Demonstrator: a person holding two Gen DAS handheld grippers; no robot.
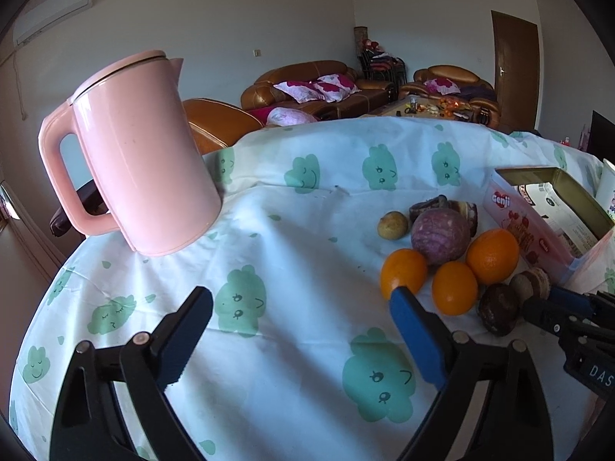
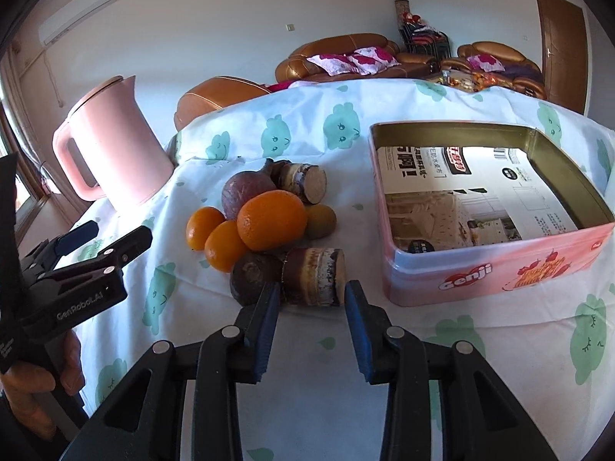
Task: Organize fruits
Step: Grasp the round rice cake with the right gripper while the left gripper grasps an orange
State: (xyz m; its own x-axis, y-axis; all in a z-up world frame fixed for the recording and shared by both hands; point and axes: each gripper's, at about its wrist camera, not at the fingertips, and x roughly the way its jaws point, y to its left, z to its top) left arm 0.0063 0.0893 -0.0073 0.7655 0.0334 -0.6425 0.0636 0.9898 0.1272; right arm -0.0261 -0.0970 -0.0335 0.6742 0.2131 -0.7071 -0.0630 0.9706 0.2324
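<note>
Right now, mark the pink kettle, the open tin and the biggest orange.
pink kettle (image 1: 153, 161): left wrist view, middle of its body.
open tin (image 2: 499, 269): right wrist view, near pink wall.
biggest orange (image 2: 271, 219): right wrist view, centre of its peel.

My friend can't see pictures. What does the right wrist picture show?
The right tongs reach around a short brown cut stalk piece at the front of a fruit pile with three oranges. An open pink Genji tin sits to the right, and a pink kettle stands at the back left.
</note>
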